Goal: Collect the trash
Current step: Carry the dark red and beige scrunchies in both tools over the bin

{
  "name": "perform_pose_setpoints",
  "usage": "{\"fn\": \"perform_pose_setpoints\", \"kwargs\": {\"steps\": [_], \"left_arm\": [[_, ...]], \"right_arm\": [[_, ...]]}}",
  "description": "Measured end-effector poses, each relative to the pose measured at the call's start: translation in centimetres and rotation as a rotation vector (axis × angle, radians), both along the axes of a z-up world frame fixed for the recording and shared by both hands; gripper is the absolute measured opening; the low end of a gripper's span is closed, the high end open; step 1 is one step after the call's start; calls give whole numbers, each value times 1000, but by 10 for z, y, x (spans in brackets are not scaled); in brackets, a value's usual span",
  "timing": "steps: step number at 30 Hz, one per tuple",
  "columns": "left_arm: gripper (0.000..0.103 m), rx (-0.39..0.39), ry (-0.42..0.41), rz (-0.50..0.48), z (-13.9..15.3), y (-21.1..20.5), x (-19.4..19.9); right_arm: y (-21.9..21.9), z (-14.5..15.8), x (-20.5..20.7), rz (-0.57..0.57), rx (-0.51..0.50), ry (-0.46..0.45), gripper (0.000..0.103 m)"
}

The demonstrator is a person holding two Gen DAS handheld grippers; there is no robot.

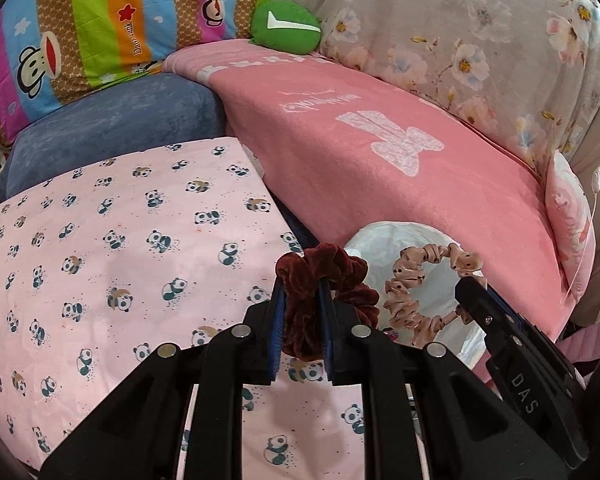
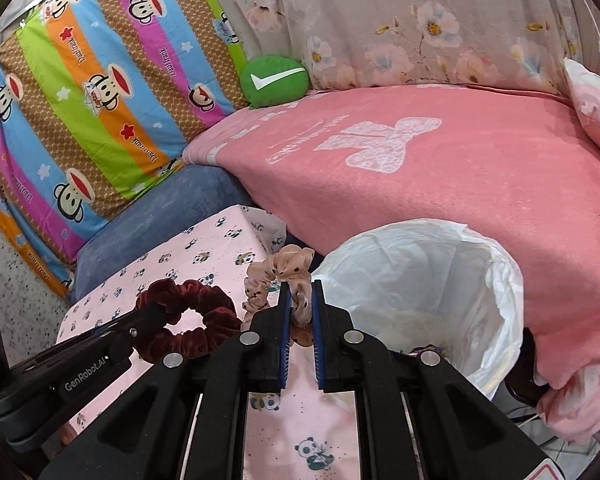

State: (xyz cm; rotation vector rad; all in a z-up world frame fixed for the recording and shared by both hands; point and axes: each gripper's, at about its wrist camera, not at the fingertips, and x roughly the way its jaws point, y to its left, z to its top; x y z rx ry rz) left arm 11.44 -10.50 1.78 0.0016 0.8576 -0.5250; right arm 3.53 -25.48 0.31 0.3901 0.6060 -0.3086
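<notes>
Between the blue-padded jaws of the left gripper (image 1: pixel 300 300) sits a dark red scrunchie (image 1: pixel 332 280), pinched tight and lifted off the panda-print sheet (image 1: pixel 100 240). Just beside it, the right gripper (image 2: pixel 299 300) is closed on a beige dotted scrunchie (image 2: pixel 276 268), its loop hanging to the left of the jaws. Both pieces are held near the rim of a bin lined with a white bag (image 2: pixel 440 264), which stands to the right, between the panda sheet and a pink blanket (image 2: pixel 460 184).

Judging from this, the pick-up is done and the carry to the bin is in hand. The next move calls for bringing each gripper over the bag's open mouth and opening the jaws so the scrunchies drop inside. The right one is closer; the left must travel past it, so the two grippers could crowd each other at the rim.

Further back lie a blue cushion (image 2: pixel 172 208), a striped monkey-print pillow (image 2: pixel 100 92), a green round cushion (image 2: pixel 274 80) with a white tick, and a floral cover (image 2: pixel 420 20). Nothing blocks the bag's mouth.
</notes>
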Motion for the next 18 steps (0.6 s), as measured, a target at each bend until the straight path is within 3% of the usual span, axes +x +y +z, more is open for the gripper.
{"fn": "perform_pose_setpoints", "kwargs": {"steps": [18], "left_arm": [[18,17,17,-145,-4,-78,-32]], "right_arm": [[-69,-5,-46,-118,20,-4,9]]}}
